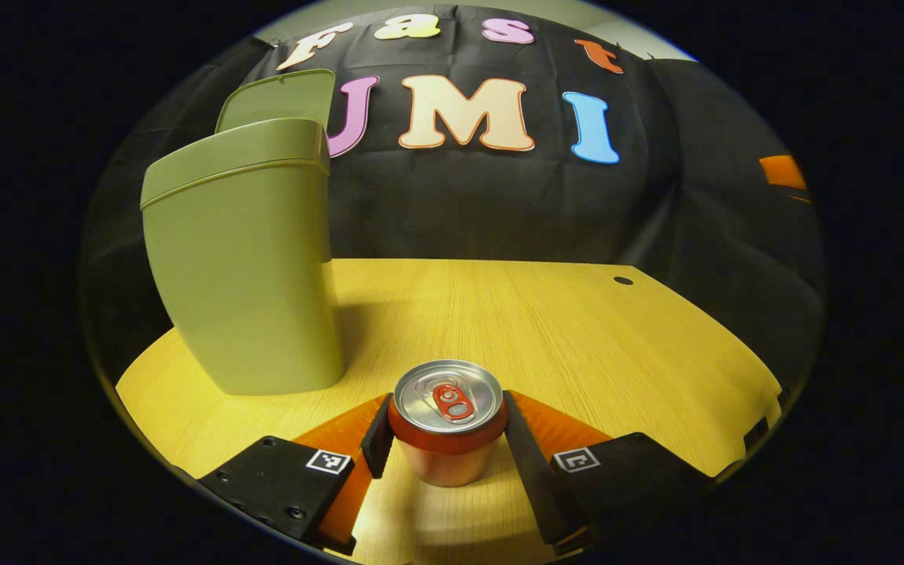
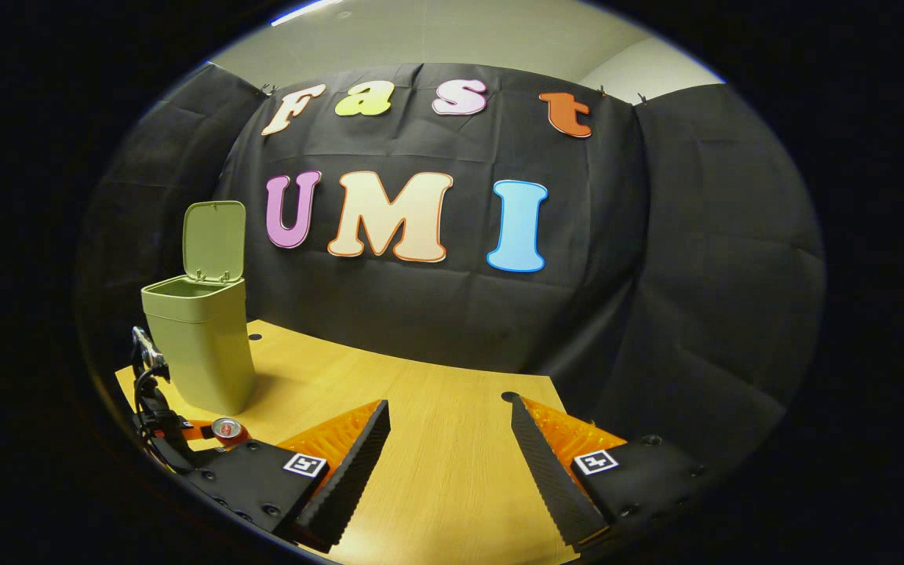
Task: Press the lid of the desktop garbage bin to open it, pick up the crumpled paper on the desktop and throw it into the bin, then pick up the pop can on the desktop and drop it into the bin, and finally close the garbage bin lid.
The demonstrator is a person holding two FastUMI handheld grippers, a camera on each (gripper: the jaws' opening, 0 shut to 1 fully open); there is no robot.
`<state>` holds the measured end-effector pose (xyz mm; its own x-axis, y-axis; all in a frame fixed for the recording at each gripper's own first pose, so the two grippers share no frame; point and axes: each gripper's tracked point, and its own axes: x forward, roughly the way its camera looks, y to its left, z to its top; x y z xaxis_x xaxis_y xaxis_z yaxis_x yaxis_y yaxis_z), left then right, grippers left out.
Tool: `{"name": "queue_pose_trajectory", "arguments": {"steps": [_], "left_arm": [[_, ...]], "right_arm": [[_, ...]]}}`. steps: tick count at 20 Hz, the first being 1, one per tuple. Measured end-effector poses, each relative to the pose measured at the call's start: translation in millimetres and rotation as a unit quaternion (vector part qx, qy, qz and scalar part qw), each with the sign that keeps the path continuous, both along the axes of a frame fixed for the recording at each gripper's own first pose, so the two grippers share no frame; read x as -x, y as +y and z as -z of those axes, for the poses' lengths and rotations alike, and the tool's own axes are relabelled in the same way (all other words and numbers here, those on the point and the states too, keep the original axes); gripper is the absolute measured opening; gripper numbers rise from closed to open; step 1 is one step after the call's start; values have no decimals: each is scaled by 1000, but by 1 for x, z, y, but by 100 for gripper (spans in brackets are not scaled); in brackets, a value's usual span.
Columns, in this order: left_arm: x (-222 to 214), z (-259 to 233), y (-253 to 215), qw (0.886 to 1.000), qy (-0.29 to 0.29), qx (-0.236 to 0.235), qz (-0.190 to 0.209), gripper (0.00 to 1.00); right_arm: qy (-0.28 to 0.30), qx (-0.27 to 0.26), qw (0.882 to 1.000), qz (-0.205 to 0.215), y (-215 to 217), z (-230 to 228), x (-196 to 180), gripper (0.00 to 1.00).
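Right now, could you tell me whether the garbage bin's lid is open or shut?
Open. In the right gripper view the lid stands upright behind the garbage bin, leaving its mouth uncovered.

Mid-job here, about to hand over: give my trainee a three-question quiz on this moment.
1. True or false: the bin lid is shut.
2. What stands between the fingers of the left hand-held gripper? A) crumpled paper B) pop can C) nothing
3. Fill in: the right hand-held gripper hangs open over bare ____.

Key: 1 false, the lid stands upright above the green bin. 2 B, the fingers sit at the can's two sides. 3 tabletop.
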<state>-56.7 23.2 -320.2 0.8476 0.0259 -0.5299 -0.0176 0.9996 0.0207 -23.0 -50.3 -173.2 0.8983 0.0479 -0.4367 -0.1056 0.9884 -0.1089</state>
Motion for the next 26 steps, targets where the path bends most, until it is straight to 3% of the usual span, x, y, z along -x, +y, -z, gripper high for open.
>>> {"name": "queue_pose_trajectory", "arguments": {"steps": [6, 15, 21, 26], "left_arm": [[-19, -60, 1, 999, -44, -8, 16, 78], [-83, -205, 2, 988, -153, 7, 26, 78], [-119, -295, 37, 975, -221, 12, 4, 78], [-139, -320, 92, 971, -234, -23, -29, 77]], "right_arm": [[-5, -24, 1000, -15, 26, 2, 5, 98], [-15, -60, 998, -15, 49, -1, 9, 98], [-20, -69, 997, 10, 46, -4, 14, 99], [-20, -76, 997, 28, 47, -1, 19, 99]]}}
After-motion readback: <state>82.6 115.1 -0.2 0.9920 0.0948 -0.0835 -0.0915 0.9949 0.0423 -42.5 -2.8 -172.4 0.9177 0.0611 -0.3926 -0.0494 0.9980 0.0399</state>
